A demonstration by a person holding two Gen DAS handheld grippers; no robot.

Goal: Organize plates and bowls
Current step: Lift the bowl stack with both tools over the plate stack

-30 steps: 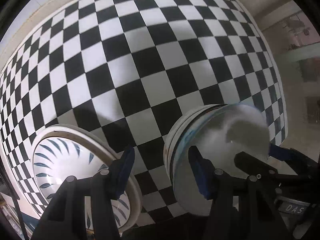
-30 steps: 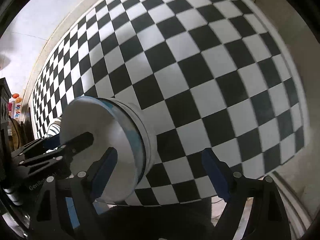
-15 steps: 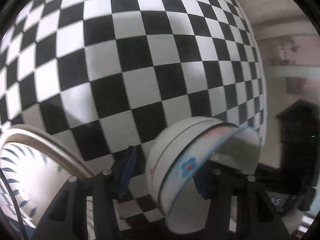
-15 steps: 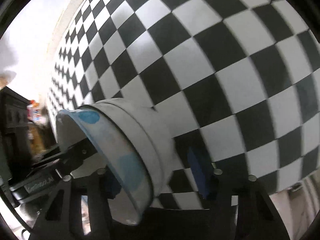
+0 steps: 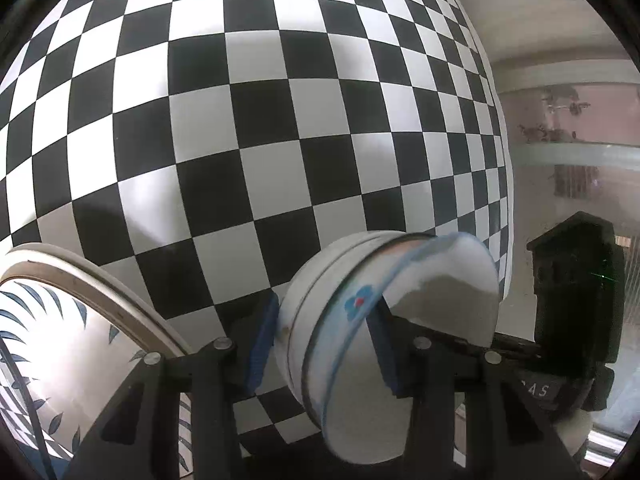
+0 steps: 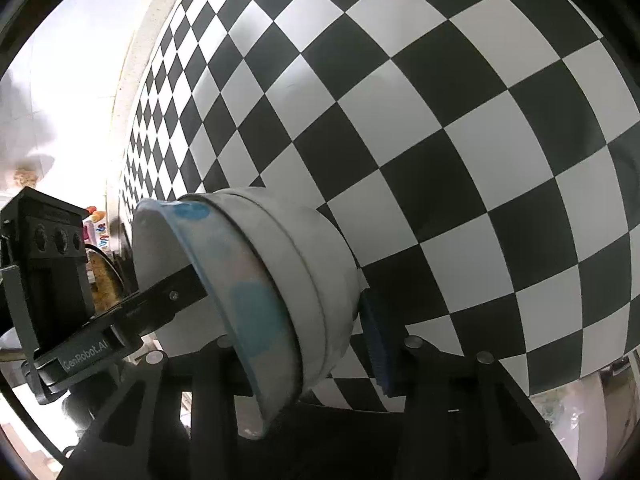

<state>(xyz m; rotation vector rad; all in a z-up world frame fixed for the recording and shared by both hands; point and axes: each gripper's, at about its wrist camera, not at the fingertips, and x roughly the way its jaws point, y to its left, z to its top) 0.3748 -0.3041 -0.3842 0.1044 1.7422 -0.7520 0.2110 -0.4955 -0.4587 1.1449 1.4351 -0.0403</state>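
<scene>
A stack of nested white bowls [image 5: 316, 280], the inner one rimmed in blue with a small blue flower, sits tilted over the checkered table [image 5: 280, 120]. My left gripper [image 5: 324, 306] straddles its near wall, one blue pad outside and one inside. The jaws are closing and the pads touch the wall. From the opposite side, my right gripper [image 6: 300, 312] straddles the same bowls [image 6: 296, 248]. Its jaws are closing too: the outer pad lies against the wall, the inner finger is hidden inside. Each view shows the other gripper's finger reaching into the bowl.
A large white plate [image 5: 100, 292] with a blue leaf pattern lies just left of the left gripper. The checkered cloth [image 6: 440, 120] stretches ahead of both grippers. The table's edge runs close on the right in the left wrist view, with the room beyond it.
Both pairs of jaws have narrowed onto the bowl wall, the right from wide open. Both cameras have tipped downward, and the bowl stack now fills more of each view.
</scene>
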